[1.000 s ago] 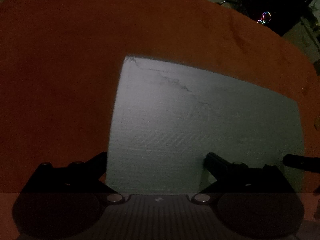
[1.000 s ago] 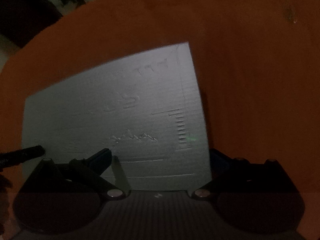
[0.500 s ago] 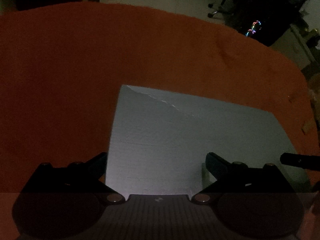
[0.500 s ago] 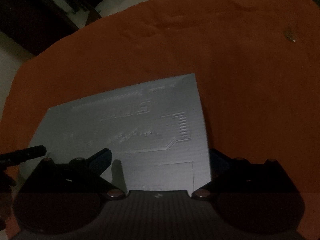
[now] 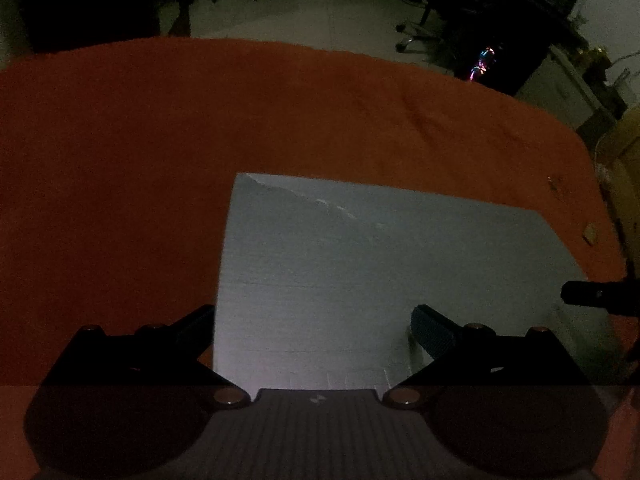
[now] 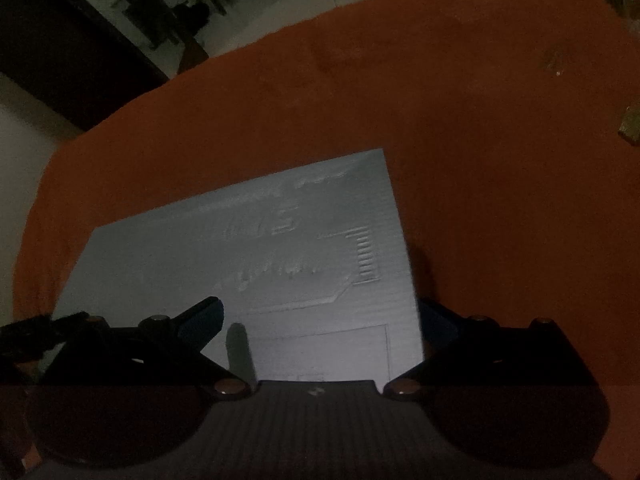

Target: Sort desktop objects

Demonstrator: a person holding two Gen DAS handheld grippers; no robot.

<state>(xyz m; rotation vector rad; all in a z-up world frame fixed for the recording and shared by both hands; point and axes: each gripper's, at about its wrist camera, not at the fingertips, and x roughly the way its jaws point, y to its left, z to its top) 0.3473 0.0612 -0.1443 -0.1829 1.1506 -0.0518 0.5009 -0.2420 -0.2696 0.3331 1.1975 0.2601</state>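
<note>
A flat pale grey box (image 5: pixel 372 264) with faint embossed print lies over the orange tablecloth (image 5: pixel 120 160); it also shows in the right wrist view (image 6: pixel 260 248). My left gripper (image 5: pixel 312 320) straddles the box's left near edge, one finger on each side of it. My right gripper (image 6: pixel 320 316) straddles the right near edge the same way. Both stand wide, about the box's thickness apart; whether the pads press it I cannot tell. The right gripper's fingertip (image 5: pixel 592 292) shows at the right of the left wrist view.
The tablecloth's far edge (image 5: pixel 320 46) curves across the view, with a dim floor and an office chair base (image 5: pixel 416 36) beyond. Small scraps (image 5: pixel 589 234) lie on the cloth at the right, also in the right wrist view (image 6: pixel 630 124).
Both views have pulled back and tilted up: the box appears lower and smaller, and more cloth and the room beyond have come into view. The grippers keep their places on the box.
</note>
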